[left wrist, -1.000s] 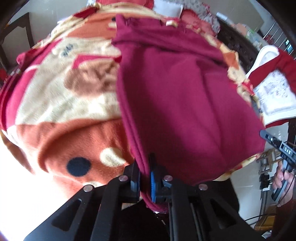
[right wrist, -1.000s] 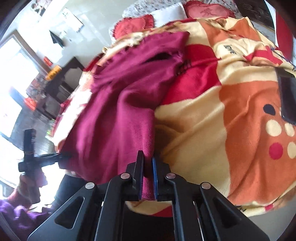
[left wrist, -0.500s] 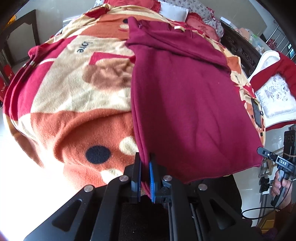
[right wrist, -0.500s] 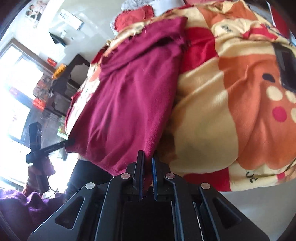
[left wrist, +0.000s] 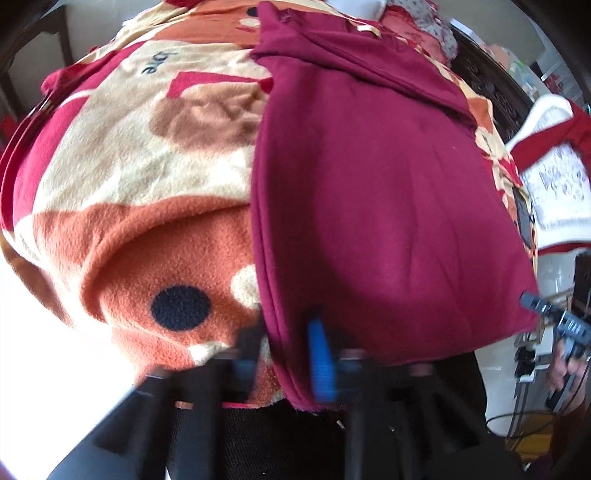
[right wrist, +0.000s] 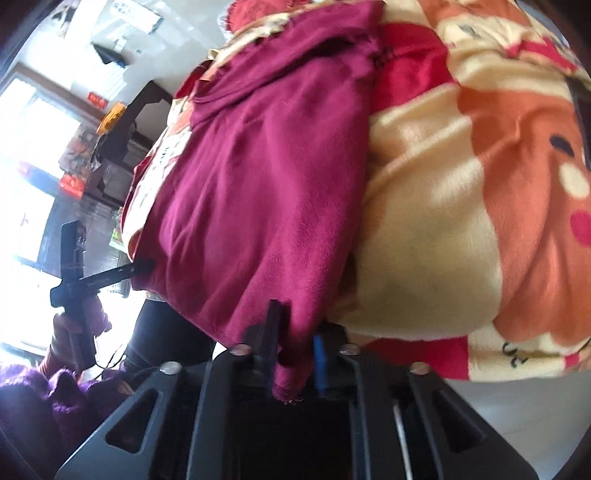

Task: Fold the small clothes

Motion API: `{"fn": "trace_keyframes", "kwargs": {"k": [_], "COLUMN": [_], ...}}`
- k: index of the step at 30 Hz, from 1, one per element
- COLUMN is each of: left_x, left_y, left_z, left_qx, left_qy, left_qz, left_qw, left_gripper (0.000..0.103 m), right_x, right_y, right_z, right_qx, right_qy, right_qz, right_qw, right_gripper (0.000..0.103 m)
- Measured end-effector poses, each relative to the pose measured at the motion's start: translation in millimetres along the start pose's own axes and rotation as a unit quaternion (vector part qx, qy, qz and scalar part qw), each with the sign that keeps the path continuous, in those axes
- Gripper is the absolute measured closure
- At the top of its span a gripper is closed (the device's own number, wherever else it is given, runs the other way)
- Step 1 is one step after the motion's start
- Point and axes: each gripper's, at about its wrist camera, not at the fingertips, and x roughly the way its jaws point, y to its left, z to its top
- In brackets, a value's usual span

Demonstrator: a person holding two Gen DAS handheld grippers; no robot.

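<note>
A maroon garment (left wrist: 369, 184) (right wrist: 258, 184) lies flat on a patterned fleece blanket (left wrist: 129, 166) (right wrist: 443, 184), its near hem hanging over the blanket's edge. My left gripper (left wrist: 284, 354) is at the hem's left corner. Its jaws stand a little apart and the blanket shows between the left finger and the cloth. The blue pad (left wrist: 321, 362) still touches the hem. My right gripper (right wrist: 295, 350) is at the hem's other corner, shut on a bunch of the cloth that fills the gap. Each wrist view shows the other gripper (left wrist: 532, 301) (right wrist: 142, 266) at the far corner.
A white and red cushion (left wrist: 554, 184) sits to the right of the blanket, and a dark flat object (left wrist: 522, 221) lies near that edge. Pillows (left wrist: 424, 22) are at the far end. Dark wooden furniture (right wrist: 140, 110) stands by the bright window. A purple sleeve (right wrist: 37, 398) is at the lower left.
Both grippers have sunk with the hem, and the garment now lies flatter on the blanket. The left fingers have spread apart; the right fingers are slightly wider around the cloth.
</note>
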Motion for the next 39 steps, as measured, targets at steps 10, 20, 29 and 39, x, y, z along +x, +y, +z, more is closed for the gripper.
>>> {"fn": "trace_keyframes", "kwargs": {"k": [10, 20, 29, 39], "left_x": [-61.8, -57.0, 19.2, -0.5], "left_y": [4.9, 2.4, 7.9, 23.2], "left_z": [77.7, 232.9, 332.0, 332.2], "left_qx": [-0.016, -0.039, -0.056, -0.062], "left_qy": [-0.089, -0.185, -0.158, -0.205], "left_qz": [-0.059, -0.023, 0.011, -0.051], "left_qw": [0.9942, 0.9817, 0.9859, 0.9755], "left_gripper": [0.096, 0.096, 0.093, 0.030], "right_x": [-39.5, -38.6, 16.2, 16.1], "right_y": [24.9, 22.6, -26.6, -33.5], "right_z": [76.3, 228.7, 324.9, 322.7], "right_qx": [-0.022, -0.050, 0.021, 0.023], "right_qy": [-0.093, -0.188, -0.182, -0.208], "right_qz": [0.071, 0.012, -0.016, -0.041], "right_qw": [0.993, 0.981, 0.983, 0.977], "right_gripper": [0.103, 0.103, 0.103, 0.089]}}
